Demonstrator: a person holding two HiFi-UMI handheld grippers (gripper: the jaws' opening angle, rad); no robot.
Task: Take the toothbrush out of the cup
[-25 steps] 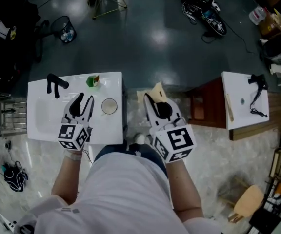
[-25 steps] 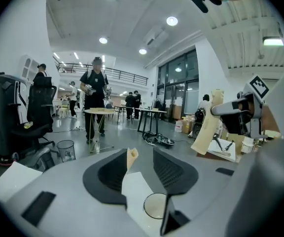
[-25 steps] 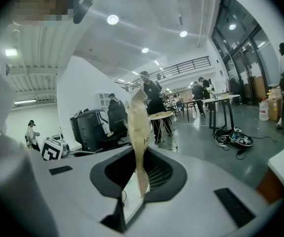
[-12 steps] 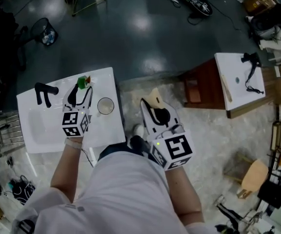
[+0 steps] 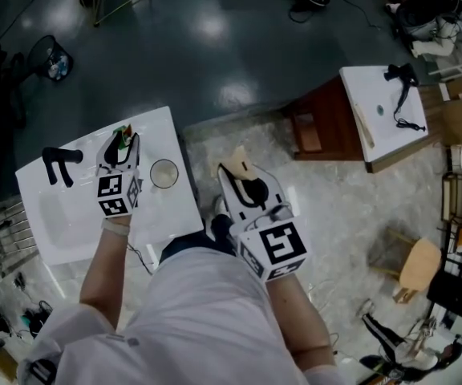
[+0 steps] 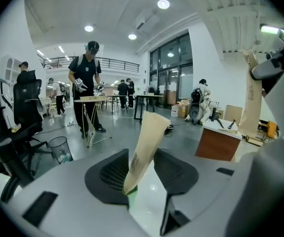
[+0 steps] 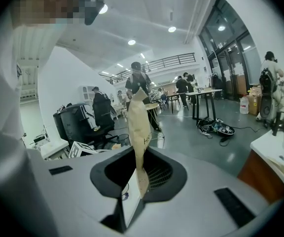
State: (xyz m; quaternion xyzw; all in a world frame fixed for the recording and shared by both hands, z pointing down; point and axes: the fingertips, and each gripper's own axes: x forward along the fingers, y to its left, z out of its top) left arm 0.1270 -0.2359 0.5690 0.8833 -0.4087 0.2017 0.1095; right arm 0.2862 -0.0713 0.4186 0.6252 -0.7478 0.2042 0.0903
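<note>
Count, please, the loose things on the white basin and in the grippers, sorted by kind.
Paper packets: 2, the left packet between the left gripper's closing fingers, the right packet clamped by the right gripper.
Cup: 1.
Green piece under the left packet: 1.
Total: 4.

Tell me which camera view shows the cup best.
The head view: it looks down on the whole cup, standing on the white sink top. Neither gripper view shows the cup at all.
</note>
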